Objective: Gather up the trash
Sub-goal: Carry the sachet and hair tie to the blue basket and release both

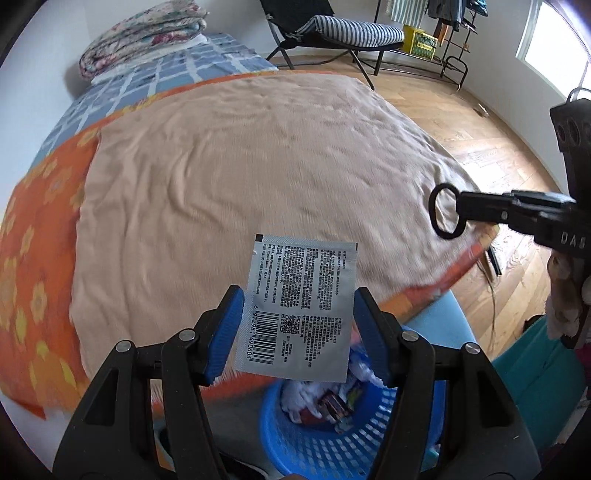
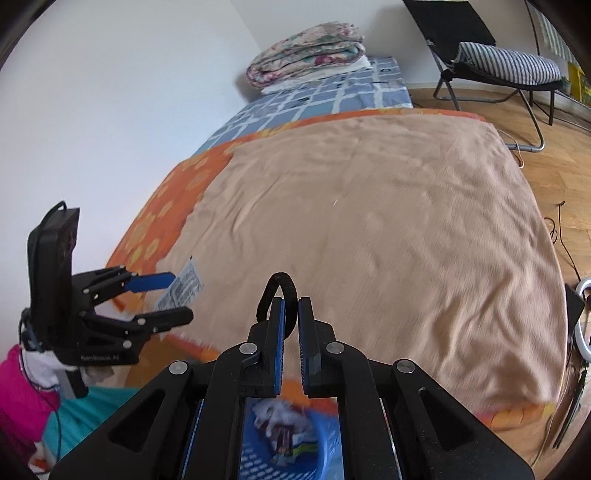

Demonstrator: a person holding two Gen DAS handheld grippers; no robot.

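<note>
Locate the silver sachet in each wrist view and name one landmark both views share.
Left wrist view: the silver sachet is lower centre, between the left tongs, above the blue basket.
Right wrist view: it is far left, seen edge-on in those tongs.
Shared landmark: the folded floral quilt.

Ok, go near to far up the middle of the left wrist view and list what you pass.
blue basket → silver packet between the fingers of the left gripper → tan blanket → blue checked sheet → folded floral quilt.
</note>
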